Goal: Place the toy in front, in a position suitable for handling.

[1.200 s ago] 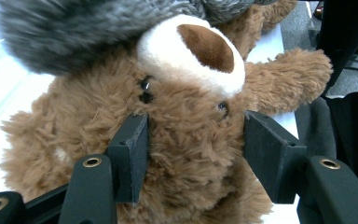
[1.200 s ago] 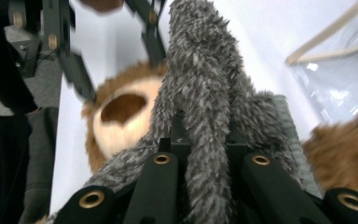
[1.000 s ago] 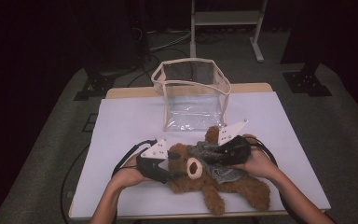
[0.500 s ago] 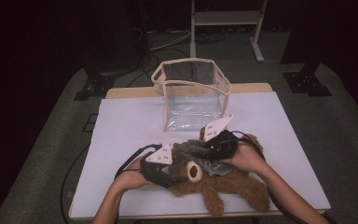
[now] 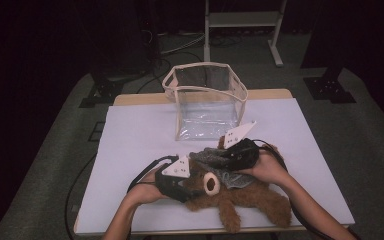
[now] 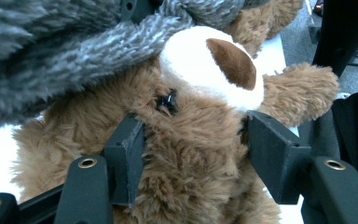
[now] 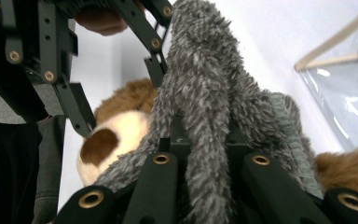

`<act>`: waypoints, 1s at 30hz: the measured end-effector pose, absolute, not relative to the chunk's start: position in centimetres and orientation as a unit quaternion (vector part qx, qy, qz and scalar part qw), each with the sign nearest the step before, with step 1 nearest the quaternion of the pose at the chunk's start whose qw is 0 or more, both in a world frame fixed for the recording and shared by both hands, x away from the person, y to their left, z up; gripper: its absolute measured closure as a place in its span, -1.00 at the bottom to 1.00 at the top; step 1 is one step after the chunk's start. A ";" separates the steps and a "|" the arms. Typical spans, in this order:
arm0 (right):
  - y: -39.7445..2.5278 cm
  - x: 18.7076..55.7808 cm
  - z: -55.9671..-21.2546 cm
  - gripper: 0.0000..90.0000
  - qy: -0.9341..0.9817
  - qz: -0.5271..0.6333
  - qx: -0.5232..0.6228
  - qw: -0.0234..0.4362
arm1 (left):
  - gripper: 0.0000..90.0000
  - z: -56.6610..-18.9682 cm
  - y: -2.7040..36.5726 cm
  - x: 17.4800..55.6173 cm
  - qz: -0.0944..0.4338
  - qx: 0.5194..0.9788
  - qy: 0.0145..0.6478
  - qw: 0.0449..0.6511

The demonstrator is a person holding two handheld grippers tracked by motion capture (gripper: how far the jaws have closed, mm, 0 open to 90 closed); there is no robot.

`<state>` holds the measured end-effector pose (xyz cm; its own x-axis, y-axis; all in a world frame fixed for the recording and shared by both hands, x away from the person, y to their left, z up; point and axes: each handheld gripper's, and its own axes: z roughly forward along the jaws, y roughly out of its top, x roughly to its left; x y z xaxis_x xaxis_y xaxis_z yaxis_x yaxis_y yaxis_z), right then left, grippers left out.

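A brown teddy bear [image 5: 250, 195] lies on its back on the white table [image 5: 130, 145], its white muzzle [image 6: 209, 65] facing up. My left gripper [image 5: 192, 187] holds its head: in the left gripper view the two jaws press into the fur on either side [image 6: 198, 154]. A grey fuzzy cloth [image 5: 207, 156] drapes over the bear's head and chest. My right gripper [image 5: 221, 157] is shut on that cloth, and the grey pile [image 7: 200, 70] bunches between its jaws [image 7: 205, 135]. The left gripper's black linkage [image 7: 65, 60] hangs close by in the right gripper view.
A clear plastic bin with a beige rim [image 5: 205, 100] stands open behind the bear, at the table's back middle; its wall [image 7: 345, 93] is near the right gripper. Cables trail from both grippers. White tabletop stretches to the left and far right.
The right gripper has shifted slightly left and toward the bin, drawing the grey cloth with it. The left gripper has edged a little right against the bear's head.
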<state>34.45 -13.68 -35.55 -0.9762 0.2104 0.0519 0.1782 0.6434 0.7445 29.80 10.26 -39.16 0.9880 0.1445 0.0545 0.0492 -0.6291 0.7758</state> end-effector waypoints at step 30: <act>-11.7 35.3 -35.6 0.77 0.913 0.397 0.095 0.019 | -0.10 -39.0 11.3 29.6 0.059 0.898 0.056 0.433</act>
<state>35.26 -11.71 -35.63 -0.9813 0.1882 0.0413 0.1586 0.6671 0.7279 29.62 11.35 -38.99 0.9868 0.1514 0.0569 0.0497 -0.6188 0.7840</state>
